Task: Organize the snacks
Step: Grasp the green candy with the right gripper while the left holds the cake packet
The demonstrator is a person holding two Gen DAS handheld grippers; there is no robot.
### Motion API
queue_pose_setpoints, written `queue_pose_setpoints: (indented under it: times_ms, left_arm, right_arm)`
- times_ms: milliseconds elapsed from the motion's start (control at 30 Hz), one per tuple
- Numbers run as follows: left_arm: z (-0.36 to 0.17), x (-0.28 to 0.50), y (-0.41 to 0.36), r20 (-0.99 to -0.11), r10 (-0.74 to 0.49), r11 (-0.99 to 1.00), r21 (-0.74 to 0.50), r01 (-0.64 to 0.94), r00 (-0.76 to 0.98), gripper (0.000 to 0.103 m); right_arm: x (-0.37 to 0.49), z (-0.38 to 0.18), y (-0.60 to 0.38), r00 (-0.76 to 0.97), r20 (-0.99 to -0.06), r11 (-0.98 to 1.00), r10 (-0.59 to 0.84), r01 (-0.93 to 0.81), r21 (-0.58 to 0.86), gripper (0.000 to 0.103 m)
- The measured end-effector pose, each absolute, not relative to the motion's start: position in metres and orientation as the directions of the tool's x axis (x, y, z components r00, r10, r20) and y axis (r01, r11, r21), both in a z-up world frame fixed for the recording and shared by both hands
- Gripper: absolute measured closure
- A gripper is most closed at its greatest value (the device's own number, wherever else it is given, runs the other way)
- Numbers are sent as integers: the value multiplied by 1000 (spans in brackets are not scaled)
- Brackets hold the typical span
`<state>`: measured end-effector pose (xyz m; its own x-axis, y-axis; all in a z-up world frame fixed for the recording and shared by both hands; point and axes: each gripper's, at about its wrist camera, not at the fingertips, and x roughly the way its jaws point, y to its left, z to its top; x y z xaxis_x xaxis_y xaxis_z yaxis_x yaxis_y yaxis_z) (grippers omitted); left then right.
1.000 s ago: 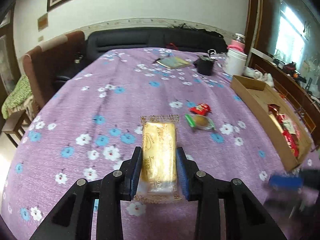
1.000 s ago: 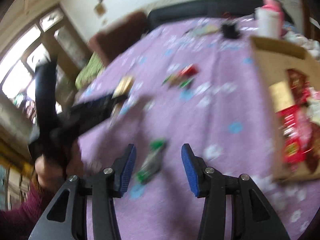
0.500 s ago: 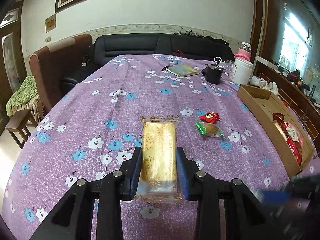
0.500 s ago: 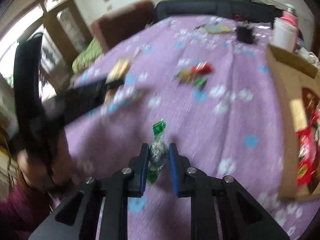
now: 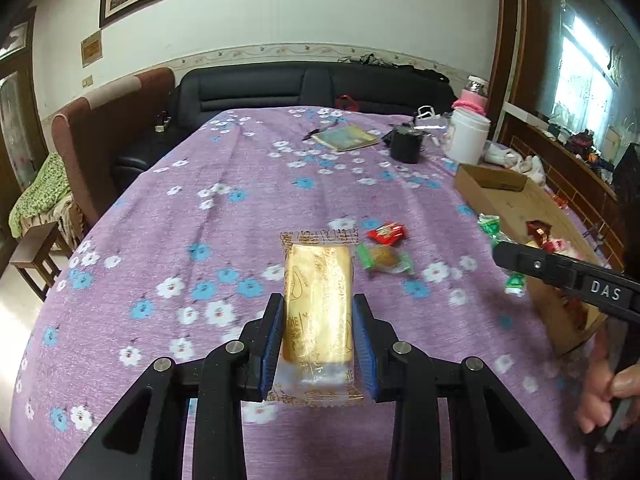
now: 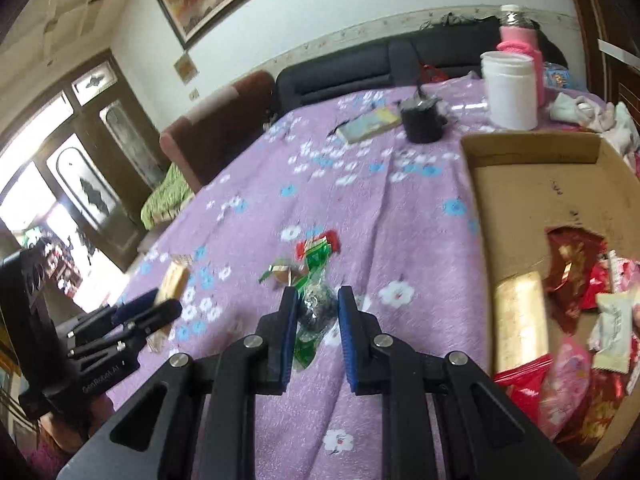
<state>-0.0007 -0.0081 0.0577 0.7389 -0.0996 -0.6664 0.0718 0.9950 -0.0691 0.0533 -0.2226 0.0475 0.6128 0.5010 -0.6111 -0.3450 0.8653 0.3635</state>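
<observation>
My left gripper (image 5: pixel 319 312) is shut on a yellow wrapped cake bar (image 5: pixel 319 300) and holds it above the purple flowered tablecloth (image 5: pixel 240 216). My right gripper (image 6: pixel 318 304) is shut on a green-wrapped dark candy (image 6: pixel 316 304), lifted over the cloth beside the cardboard box (image 6: pixel 532 188). The box holds several red, pink and gold snack packets (image 6: pixel 520 324). A red candy (image 5: pixel 387 233) and a green-wrapped round snack (image 5: pixel 385 259) lie on the cloth ahead of the left gripper. In the left wrist view the right gripper (image 5: pixel 496 248) shows with the green candy (image 5: pixel 491 227).
A black mug (image 5: pixel 405 145), a white jar (image 5: pixel 467 137), a pink-capped bottle (image 6: pixel 520 44) and a booklet (image 5: pixel 345 138) stand at the far end of the table. A brown armchair (image 5: pixel 100 120) and a dark sofa (image 5: pixel 312 88) are behind.
My right gripper closed on the green-wrapped candy and lifted it toward the box. My left gripper keeps holding the cake bar and has risen slightly.
</observation>
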Motion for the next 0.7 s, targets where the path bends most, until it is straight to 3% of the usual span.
queue_pose_setpoints:
  times_ms: [133, 700]
  left_arm:
    - [69, 3, -30, -652, -114, 993, -73, 88, 750, 68]
    - [76, 29, -108, -668, -215, 975, -99, 201, 712, 68]
  right_arm:
    - [53, 57, -245, 646, -563, 852, 514, -312, 420, 84]
    - [57, 58, -292, 689, -545, 848, 478, -201, 490, 84]
